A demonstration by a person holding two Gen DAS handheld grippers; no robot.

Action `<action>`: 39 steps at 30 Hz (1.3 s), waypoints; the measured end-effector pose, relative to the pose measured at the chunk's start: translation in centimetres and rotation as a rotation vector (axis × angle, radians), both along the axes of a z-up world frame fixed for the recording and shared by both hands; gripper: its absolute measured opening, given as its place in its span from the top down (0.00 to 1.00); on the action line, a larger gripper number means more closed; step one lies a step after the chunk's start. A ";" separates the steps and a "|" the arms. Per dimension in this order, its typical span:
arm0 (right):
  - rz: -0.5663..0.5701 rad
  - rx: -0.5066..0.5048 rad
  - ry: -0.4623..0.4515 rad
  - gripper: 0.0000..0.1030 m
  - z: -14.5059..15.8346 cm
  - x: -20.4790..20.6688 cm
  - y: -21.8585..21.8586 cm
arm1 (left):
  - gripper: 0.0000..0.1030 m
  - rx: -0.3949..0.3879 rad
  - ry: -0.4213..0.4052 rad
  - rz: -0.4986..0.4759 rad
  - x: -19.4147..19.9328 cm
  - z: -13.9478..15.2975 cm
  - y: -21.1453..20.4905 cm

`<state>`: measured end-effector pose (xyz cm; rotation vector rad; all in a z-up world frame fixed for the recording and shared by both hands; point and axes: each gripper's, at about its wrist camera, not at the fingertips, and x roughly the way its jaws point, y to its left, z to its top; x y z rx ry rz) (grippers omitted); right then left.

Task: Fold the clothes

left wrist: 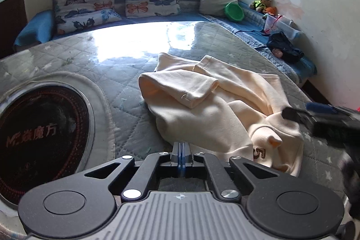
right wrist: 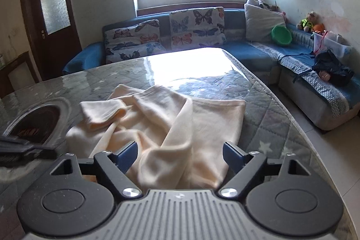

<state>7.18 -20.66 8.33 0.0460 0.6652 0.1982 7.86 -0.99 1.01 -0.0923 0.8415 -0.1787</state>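
A cream sweatshirt [left wrist: 216,109] lies crumpled on the quilted, glass-topped table [left wrist: 126,64], one sleeve folded across it and a brown "5" print at its near edge. My left gripper [left wrist: 181,151] is shut and empty, its fingertips just short of the garment's near hem. My right gripper [right wrist: 180,153] is open with the cream sweatshirt [right wrist: 171,127] bunched between its blue pads [right wrist: 127,155]. The right gripper also shows in the left wrist view [left wrist: 290,114], blurred, touching the garment's right side. The left gripper appears blurred at the left edge of the right wrist view [right wrist: 24,146].
A round black induction plate [left wrist: 40,132] is set into the table at the left. A blue corner sofa [right wrist: 254,53] with butterfly cushions [right wrist: 195,26], a green bowl [right wrist: 281,35], toys and a dark bag [right wrist: 333,70] runs behind and right. Tiled floor lies right of the table.
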 end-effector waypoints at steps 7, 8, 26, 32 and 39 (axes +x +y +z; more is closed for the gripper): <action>-0.003 -0.007 0.059 0.29 -1.3 3.4 0.2 | 0.88 -0.059 0.017 -0.045 1.3 0.7 -1.7; 0.000 -0.011 0.062 0.30 -1.4 3.6 0.3 | 0.87 -0.061 0.015 -0.056 1.5 0.7 -2.1; 0.037 -0.030 0.114 0.49 -3.4 4.9 1.0 | 0.92 -0.045 0.069 -0.111 3.6 -1.8 -5.1; 0.057 -0.033 0.065 0.44 -1.7 3.1 1.0 | 0.86 -0.035 0.045 -0.097 2.7 -1.0 -4.6; 0.077 -0.040 0.043 0.22 -1.0 -0.7 1.7 | 0.57 -0.019 0.013 -0.092 0.4 -0.3 -4.6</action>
